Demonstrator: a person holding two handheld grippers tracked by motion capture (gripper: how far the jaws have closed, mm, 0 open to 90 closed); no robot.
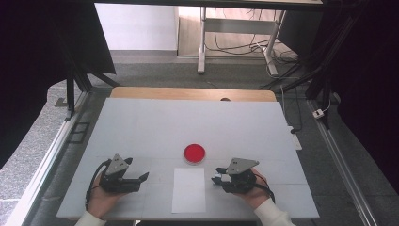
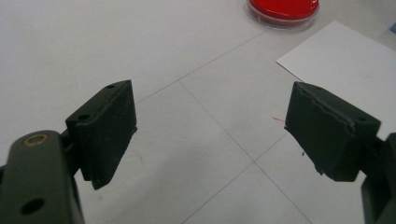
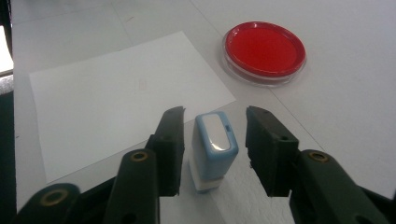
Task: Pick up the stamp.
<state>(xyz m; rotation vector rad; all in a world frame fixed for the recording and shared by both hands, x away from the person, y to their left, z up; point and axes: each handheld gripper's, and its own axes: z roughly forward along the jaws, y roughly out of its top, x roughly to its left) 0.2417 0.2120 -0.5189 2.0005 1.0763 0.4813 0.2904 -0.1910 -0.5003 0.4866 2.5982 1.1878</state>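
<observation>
A shallow clear dish (image 1: 194,153) filled with red sits near the table's (image 1: 141,122) middle, just beyond a white sheet (image 1: 188,189) at the near edge. The right gripper (image 3: 214,135) straddles an upright blue-and-white stamp (image 3: 212,149), jaws parted with gaps either side. The left gripper (image 2: 210,130) gapes wide over bare table.

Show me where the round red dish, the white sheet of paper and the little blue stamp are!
Round red dish (image 3: 265,48), right gripper view, centre of its red inside.
White sheet of paper (image 1: 188,189), high view, middle of the sheet.
Little blue stamp (image 3: 214,139), right gripper view, its pale top face.
</observation>
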